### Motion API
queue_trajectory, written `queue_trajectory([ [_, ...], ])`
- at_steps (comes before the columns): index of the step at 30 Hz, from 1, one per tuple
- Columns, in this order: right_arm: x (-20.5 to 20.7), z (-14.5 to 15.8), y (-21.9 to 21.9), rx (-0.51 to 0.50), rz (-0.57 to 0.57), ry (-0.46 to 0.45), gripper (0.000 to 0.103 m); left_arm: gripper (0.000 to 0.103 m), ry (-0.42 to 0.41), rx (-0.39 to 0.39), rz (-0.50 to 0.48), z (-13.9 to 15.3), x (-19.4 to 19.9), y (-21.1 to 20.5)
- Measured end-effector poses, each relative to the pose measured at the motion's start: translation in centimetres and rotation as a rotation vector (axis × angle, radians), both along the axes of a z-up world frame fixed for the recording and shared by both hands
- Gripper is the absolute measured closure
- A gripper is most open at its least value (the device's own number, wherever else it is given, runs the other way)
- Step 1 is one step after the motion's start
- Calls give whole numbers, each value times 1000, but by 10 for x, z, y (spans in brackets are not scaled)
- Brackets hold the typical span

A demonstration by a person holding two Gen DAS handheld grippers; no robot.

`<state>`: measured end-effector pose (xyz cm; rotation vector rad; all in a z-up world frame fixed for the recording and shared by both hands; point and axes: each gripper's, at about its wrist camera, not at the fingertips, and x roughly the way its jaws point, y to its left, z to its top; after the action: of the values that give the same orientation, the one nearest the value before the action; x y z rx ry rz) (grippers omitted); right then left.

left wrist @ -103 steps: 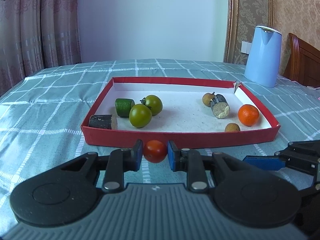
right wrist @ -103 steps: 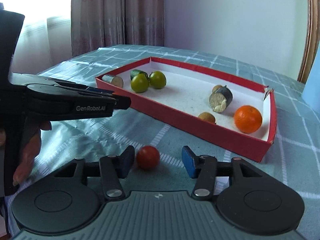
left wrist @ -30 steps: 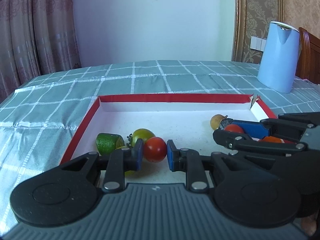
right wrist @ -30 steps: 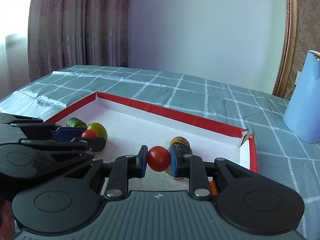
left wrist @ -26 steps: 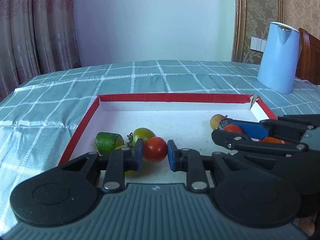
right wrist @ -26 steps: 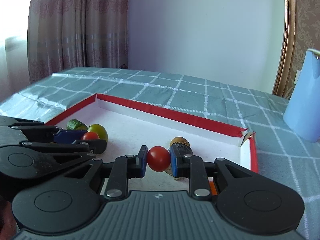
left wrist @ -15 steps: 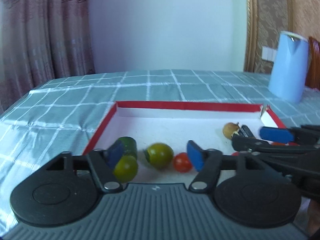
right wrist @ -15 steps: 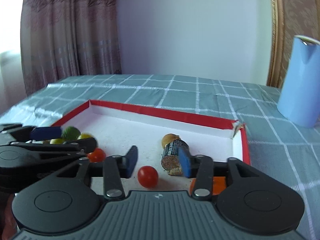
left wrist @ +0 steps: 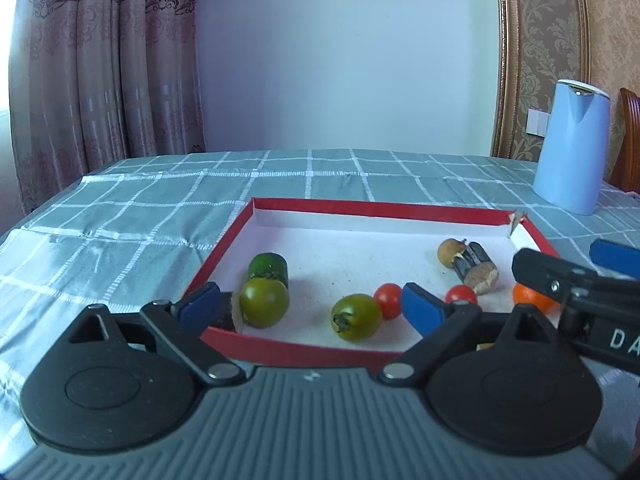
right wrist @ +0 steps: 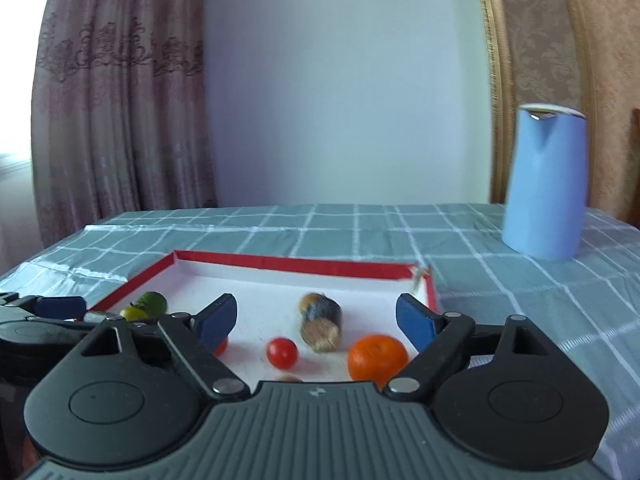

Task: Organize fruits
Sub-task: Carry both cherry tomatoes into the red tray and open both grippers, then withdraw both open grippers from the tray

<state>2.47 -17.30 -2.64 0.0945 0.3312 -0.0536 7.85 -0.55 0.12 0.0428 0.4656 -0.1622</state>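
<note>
Both of your hand-held grippers, left (left wrist: pixel 310 306) and right (right wrist: pixel 316 318), stood spread wide with nothing held. Two red cherry tomatoes (left wrist: pixel 388 301) (left wrist: pixel 461 294) lay loose in the red tray (left wrist: pixel 360 210), at about 1 o'clock from the left fingers. Green tomatoes (left wrist: pixel 264 302), an orange (right wrist: pixel 377 356) and cut pieces shared it. No fruit showed on the bench (left wrist: pixel 120 220); gathering looked complete, grouping possibly unfinished.

Right view blurry w/ motion. Orange (left wrist: pixel 530 298) half hidden behind right gripper (left wrist: pixel 568 268); 2nd red tomato (right wrist: pixel 220 347) mostly behind finger pad (right wrist: pixel 216 318). Small brown fruit (right wrist: pixel 289 378) cut off by gripper body.
</note>
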Motion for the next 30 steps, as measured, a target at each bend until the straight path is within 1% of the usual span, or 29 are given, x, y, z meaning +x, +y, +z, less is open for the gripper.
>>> queue_trajectory([
  [3,-7,-2,-5,38,-24,-2,16,6,-11,5,2,-2,-6,-2],
  [8,-4,-5,-3,26,-32,21,15,5,-43,35,6,-3,-12,-6],
  [17,-8,-6,-2,31,-44,16,15,2,-62,-19,21,1,-14,4],
  [25,-8,-6,-2,32,-49,12,15,0,-87,2,21,1,-19,1],
  [30,-8,-6,-3,35,-52,10,15,0,-91,2,26,1,-20,1],
])
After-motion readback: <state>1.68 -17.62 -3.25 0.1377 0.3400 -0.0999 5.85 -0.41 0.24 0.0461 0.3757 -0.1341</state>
